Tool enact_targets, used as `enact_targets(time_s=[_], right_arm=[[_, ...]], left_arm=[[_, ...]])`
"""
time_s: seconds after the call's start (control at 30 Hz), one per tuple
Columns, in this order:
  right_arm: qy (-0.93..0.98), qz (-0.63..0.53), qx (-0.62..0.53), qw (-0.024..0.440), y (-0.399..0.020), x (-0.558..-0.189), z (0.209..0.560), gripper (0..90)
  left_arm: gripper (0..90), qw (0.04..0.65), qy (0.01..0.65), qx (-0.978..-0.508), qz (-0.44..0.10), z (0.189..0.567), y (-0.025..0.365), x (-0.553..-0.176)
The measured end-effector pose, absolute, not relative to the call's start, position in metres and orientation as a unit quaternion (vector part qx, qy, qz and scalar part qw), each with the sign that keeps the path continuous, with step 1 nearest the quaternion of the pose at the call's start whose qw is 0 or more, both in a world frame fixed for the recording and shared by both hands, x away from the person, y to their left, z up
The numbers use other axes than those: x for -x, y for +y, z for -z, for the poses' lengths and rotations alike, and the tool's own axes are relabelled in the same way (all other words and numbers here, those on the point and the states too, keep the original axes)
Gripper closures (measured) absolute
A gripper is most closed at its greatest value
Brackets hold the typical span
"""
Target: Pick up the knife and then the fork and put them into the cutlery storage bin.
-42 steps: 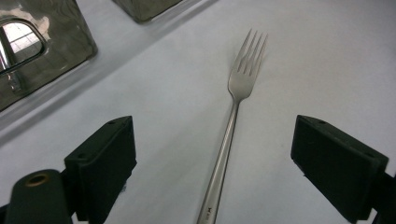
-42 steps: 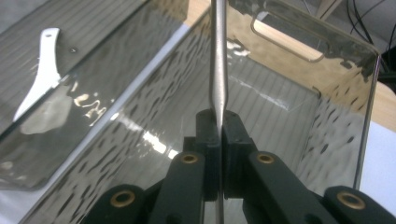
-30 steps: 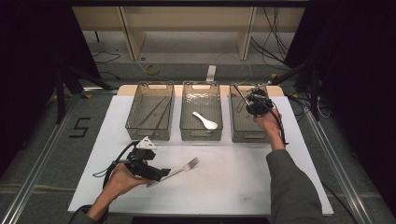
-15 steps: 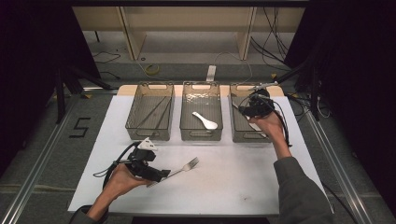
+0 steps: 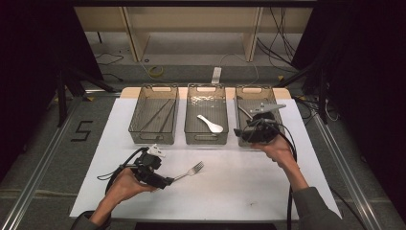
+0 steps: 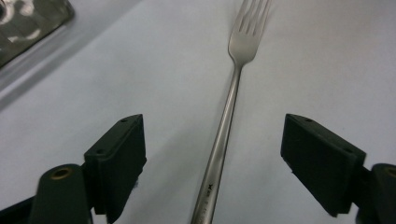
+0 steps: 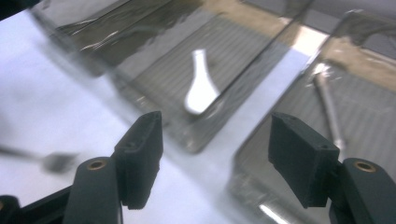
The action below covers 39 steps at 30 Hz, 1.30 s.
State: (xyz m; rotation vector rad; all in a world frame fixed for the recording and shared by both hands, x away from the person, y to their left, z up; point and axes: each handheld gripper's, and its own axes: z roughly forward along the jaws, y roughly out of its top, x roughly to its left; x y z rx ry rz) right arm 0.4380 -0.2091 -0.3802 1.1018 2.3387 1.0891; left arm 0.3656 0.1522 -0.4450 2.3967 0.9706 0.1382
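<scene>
Since the earlier frame, the right gripper (image 5: 249, 128) has drawn back from the far end of the right bin (image 5: 276, 96) to its near edge, its jaws having just opened, with nothing between them. On the white table (image 5: 230, 191), the left gripper (image 5: 168, 181) rests low, jaws wide but just closing slightly, astride the fork (image 6: 224, 135) handle without touching it. A white spoon (image 7: 200, 88) lies in the middle bin (image 5: 206, 91).

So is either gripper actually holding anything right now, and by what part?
Nothing is held. The fork lies on the table between the left gripper's open jaws, untouched; the right gripper is open and empty.
</scene>
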Motion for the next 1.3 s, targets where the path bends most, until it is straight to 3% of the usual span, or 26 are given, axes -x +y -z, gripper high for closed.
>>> enact_targets(time_s=[0.33, 1.3], right_arm=[[0.823, -0.397, -0.373, 0.160, -0.214, -0.398, 0.407, 34.4], [0.808, -0.432, -0.376, 0.135, -0.219, -0.350, 0.425, 30.9]], left_arm=[[35.4, 0.238, 0.347, -0.906, -0.045, 0.447, 0.141, -0.369], [62.3, 0.174, 0.305, -0.936, -0.025, 0.453, 0.120, -0.377]])
